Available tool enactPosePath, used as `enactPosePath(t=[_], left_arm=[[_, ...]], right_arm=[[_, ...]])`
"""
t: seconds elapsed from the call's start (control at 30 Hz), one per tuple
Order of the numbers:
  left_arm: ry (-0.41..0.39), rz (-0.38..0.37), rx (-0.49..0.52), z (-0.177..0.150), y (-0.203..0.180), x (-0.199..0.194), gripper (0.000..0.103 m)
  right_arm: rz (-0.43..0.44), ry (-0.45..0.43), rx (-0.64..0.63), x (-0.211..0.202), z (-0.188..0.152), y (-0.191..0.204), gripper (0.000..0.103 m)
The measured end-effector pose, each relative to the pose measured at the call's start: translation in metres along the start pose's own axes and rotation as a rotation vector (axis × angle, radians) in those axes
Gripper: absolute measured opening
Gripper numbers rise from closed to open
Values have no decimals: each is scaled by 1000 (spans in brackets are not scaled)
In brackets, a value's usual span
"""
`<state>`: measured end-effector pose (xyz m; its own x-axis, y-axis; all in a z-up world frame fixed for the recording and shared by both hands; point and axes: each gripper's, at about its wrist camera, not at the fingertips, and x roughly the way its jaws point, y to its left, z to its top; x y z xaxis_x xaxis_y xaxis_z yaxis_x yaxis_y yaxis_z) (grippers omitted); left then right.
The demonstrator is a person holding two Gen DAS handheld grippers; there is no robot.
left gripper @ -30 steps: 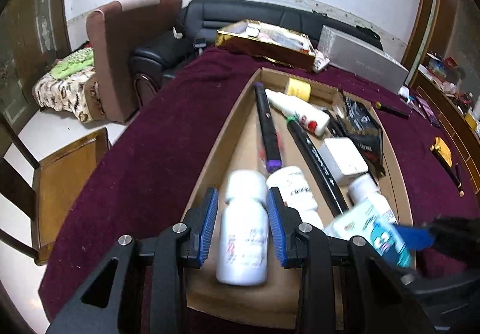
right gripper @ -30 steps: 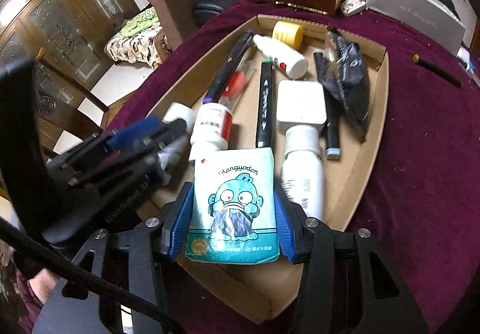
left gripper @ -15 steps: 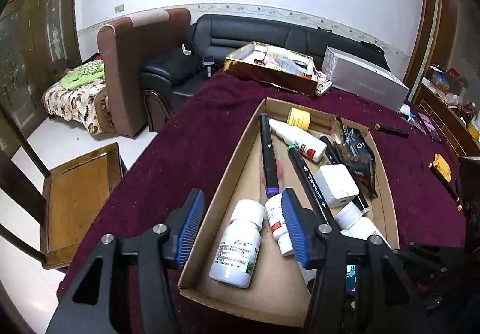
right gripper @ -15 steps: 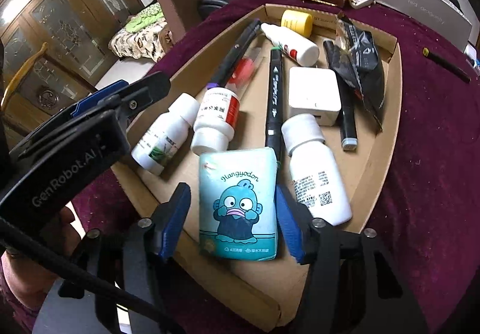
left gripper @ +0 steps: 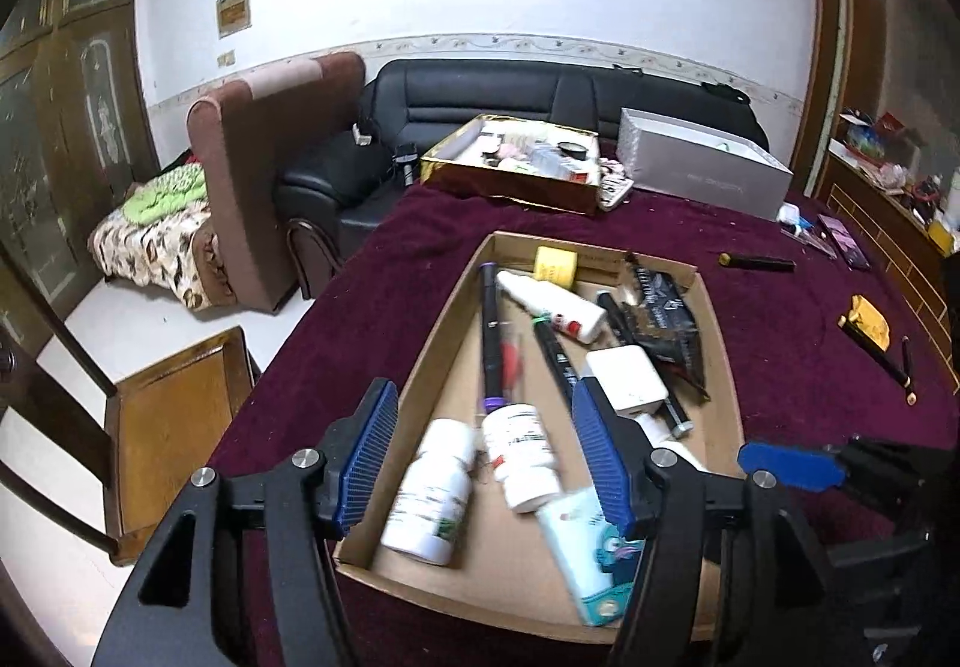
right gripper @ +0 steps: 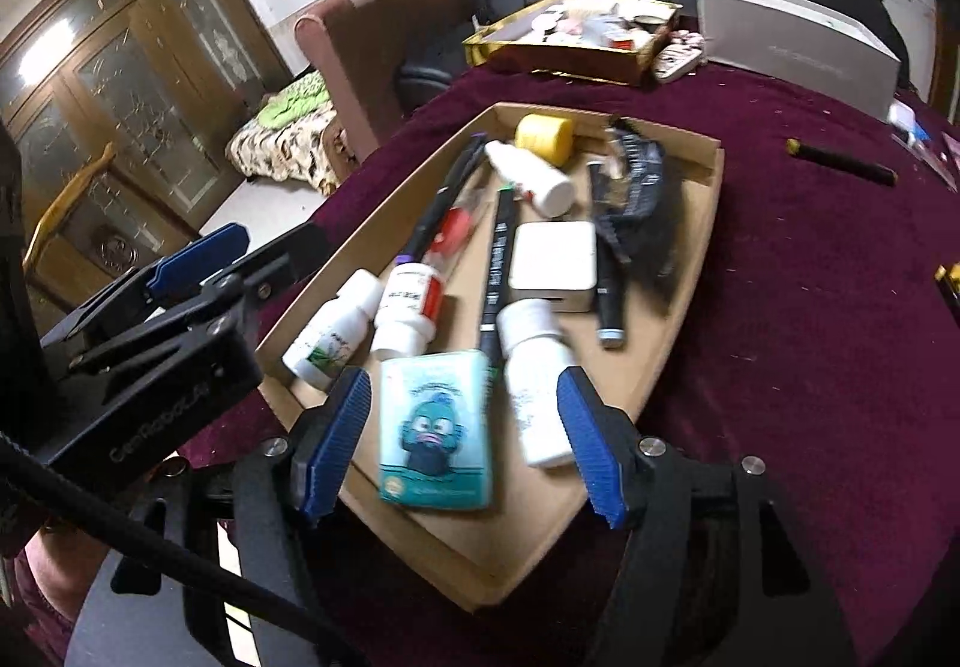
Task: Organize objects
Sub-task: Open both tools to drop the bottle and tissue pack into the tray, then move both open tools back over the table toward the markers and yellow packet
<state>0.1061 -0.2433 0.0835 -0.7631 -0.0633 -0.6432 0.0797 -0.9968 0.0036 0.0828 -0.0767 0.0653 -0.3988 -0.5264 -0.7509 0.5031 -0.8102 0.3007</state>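
Observation:
A shallow cardboard tray point(left gripper: 723, 367) point(right gripper: 690, 271) on the maroon table holds white bottles, markers, a white box point(right gripper: 555, 265), a black pouch and a yellow roll. A white bottle point(left gripper: 429, 493) point(right gripper: 327, 340) lies at its near left corner. A teal tissue pack point(right gripper: 435, 430) point(left gripper: 591, 553) lies at the near end beside another white bottle point(right gripper: 534, 385). My left gripper point(left gripper: 483, 466) is open and empty, raised above the near end. My right gripper point(right gripper: 462, 436) is open and empty, above the tissue pack.
A gold box point(left gripper: 516, 166) and a grey box point(left gripper: 702, 169) stand at the table's far edge. A black pen point(left gripper: 756, 262) and a yellow item point(left gripper: 864, 319) lie right of the tray. A wooden chair point(left gripper: 168, 427) stands left.
Both grippers opened, let go of the white bottle and the tissue pack in the tray, and pulled back and up.

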Motion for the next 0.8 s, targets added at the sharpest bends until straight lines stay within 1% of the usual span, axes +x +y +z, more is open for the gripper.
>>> enactPosePath(t=[0.17, 0.37, 0.57, 0.7, 0.8], left_arm=[[-5, 3, 51, 2, -23, -8, 55], [-4, -4, 116, 4, -56, -14, 55], [14, -45, 198, 6, -101, -12, 55], [33, -98, 258, 6, -137, -10, 55], [39, -135, 288, 3, -160, -9, 55]], right_arm=[[-15, -30, 42, -16, -1, -27, 65], [-48, -75, 117, -40, -5, -72, 65], [-103, -128, 227, -72, -14, -135, 64], [-160, -170, 313, -99, -22, -184, 64], [-218, -211, 386, -127, -25, -227, 64]])
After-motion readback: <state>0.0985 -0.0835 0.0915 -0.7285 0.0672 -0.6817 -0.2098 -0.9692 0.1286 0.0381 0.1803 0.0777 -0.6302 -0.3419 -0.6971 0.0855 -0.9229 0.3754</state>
